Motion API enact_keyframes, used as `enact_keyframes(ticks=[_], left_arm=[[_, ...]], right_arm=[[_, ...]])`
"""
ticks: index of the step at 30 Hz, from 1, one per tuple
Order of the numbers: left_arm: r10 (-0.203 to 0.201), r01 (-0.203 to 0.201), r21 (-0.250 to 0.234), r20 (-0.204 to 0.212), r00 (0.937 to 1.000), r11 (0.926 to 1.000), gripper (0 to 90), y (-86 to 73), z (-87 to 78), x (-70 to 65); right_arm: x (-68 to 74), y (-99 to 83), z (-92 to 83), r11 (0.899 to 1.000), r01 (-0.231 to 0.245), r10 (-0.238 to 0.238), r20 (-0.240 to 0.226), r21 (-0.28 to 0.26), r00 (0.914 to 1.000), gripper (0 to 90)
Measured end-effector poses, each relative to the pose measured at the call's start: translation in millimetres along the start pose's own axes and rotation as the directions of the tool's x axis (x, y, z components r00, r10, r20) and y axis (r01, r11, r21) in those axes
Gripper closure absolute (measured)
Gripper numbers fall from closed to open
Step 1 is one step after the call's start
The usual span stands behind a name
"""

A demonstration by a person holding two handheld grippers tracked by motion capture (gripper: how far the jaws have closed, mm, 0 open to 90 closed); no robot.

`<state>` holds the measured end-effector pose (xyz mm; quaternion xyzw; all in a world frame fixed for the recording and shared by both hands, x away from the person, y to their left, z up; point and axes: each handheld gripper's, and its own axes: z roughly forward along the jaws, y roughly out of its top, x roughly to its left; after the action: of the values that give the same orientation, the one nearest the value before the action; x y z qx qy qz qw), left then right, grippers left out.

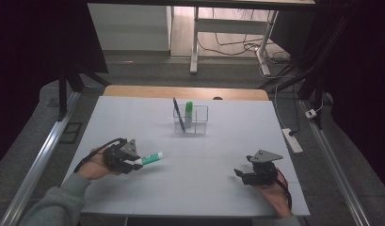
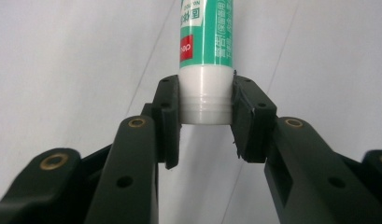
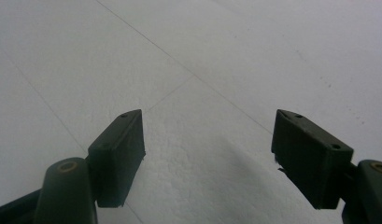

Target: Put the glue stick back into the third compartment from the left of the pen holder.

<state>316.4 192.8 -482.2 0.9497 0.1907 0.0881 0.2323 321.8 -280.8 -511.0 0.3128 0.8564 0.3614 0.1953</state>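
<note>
The glue stick (image 2: 206,60) is cut off by the top edge in the left gripper view; its white end is covered by the pads (image 2: 166,116). Label print is too small to be read. In the high view, the organizer (image 1: 191,119) contents are blurred, and the right forearm is cropped at the bottom.

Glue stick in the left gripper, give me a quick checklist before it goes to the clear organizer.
1. Left gripper shut on the glue stick: ok.
2. Hold is at the stick's white end, most of it jutting out: cannot tell if firm enough.
3. Clear organizer upright on the table: ok.
4. Free compartment: cannot tell; a blue pen and a green stick stand inside.
5. Right gripper open, apart from the path: ok.
</note>
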Motion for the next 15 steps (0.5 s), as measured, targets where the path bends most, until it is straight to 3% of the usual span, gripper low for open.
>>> enact_keyframes(ticks=[11, 15], left_arm=[[-0.07, 0.069, -0.066, -0.018, 0.9974, 0.9955, 64.4, 22.3, 10.0, -8.5], [-0.063, 0.06, -0.083, -0.034, 0.9974, 0.9947, 64.4, 33.0, 10.8, -13.6]], right_arm=[[1.5, 2.1, -2.2, 0.999, -0.021, 0.02, -0.01, -0.024, 0.9997, 24.9], [4.2, 4.4, -3.2, 0.999, -0.021, 0.021, -0.022, -0.038, 0.9995, 24.9]])
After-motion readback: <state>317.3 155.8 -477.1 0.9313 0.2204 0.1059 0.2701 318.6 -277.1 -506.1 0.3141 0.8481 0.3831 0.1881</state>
